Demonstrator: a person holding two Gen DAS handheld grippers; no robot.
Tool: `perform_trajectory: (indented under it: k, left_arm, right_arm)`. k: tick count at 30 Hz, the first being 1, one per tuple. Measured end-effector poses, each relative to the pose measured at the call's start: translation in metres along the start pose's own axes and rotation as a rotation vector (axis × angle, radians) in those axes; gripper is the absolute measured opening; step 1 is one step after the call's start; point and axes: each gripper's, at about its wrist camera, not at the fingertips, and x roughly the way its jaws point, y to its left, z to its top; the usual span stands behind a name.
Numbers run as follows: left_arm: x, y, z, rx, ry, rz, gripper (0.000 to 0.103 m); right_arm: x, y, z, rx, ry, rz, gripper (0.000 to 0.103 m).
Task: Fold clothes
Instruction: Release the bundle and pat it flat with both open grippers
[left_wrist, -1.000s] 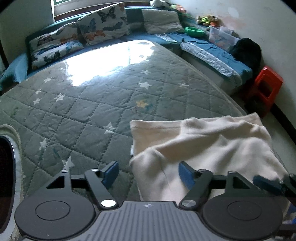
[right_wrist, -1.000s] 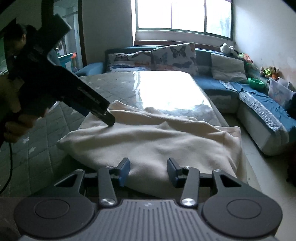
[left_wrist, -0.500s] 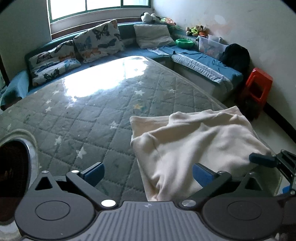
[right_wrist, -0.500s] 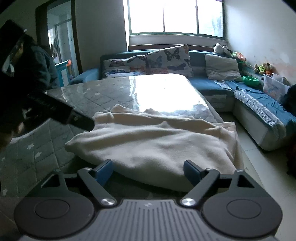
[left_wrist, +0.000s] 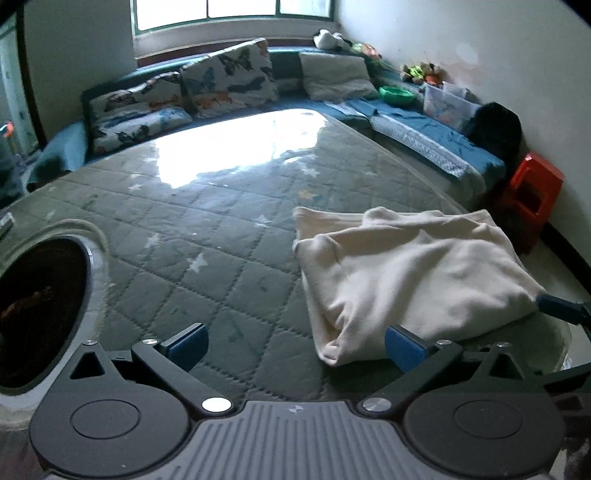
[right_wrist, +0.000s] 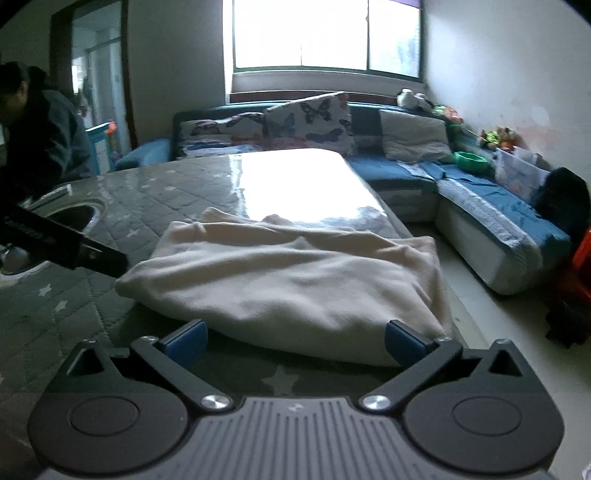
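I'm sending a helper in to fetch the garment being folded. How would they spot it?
Start at the big grey-green quilted star-patterned mat before the blue corner sofa. On its edge nearest the red plastic stool lies a cream fleecy garment, folded into a puffy rectangle: the only pale, plain cloth on the mat.

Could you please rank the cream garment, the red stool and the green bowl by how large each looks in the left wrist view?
1. cream garment, by far the largest, though it lies nearest the camera.
2. red stool, partly cut off by the garment and the sofa end.
3. green bowl, smallest, but farthest away, so its true size is unsure.
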Motion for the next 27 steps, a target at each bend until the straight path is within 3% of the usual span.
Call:
perform_trajectory:
  k: [16, 27]
  left_arm:
    - [-0.002, -0.008, -0.012, -0.022, 0.067, 0.057, 0.103]
    - [-0.005, -0.018, -0.026, -0.04, 0.079, 0.037, 0.103]
  right_arm:
    - [-0.006, 0.003, -0.018, 0.115, 0.03, -0.082, 0.103]
    - [-0.005, -0.002, -0.022, 0.155, 0.052, -0.106, 0.103]
